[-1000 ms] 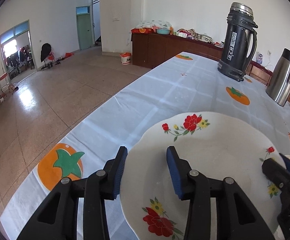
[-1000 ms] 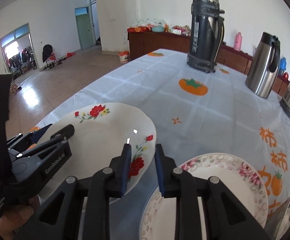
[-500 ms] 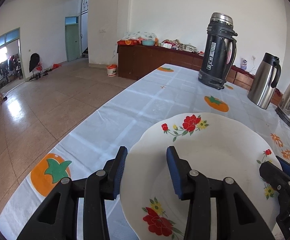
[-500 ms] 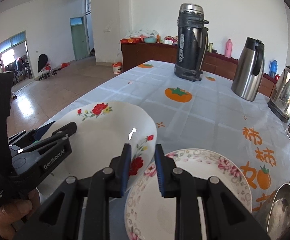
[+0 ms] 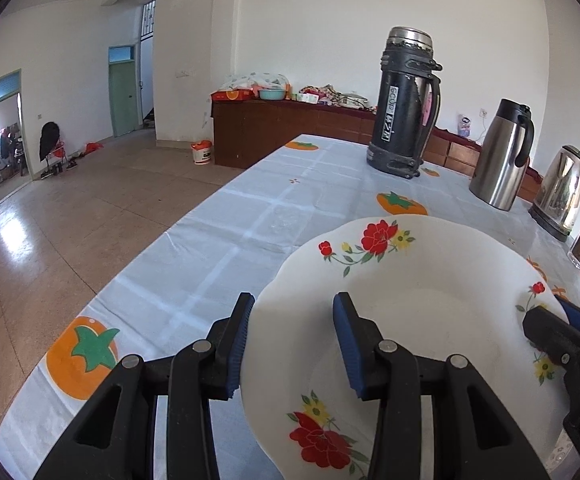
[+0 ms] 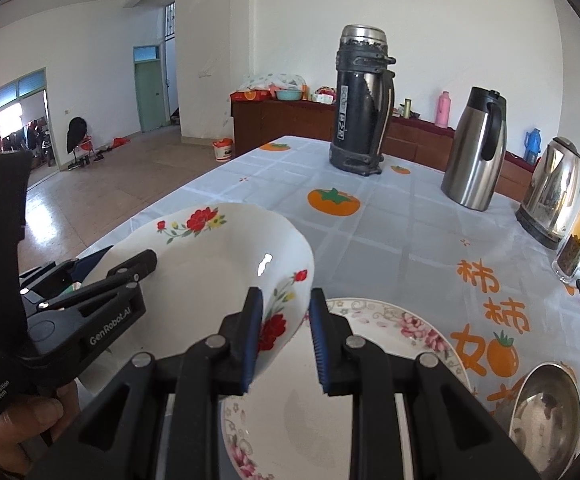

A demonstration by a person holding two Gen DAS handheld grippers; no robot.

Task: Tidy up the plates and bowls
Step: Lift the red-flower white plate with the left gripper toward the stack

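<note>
Your left hand-held gripper (image 5: 290, 340) and right hand-held gripper (image 6: 284, 338) each clamp an opposite rim of the white scalloped bowl with red and yellow flowers (image 5: 417, 320), though the pads' contact on its outer wall is hidden in both views. The bowl is tilted above the desk (image 5: 270, 216), over the near edge of the white round plate with pink flower border (image 6: 401, 324). Only your left hand's fingers (image 6: 18, 432) show, cut off at the frame edge, and both grippers point down across the desk.

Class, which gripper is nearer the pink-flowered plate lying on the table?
Right. The right gripper hangs directly above the pink-flowered plate, clamping the red-flowered dish; the left gripper holds that dish's far rim.
</note>
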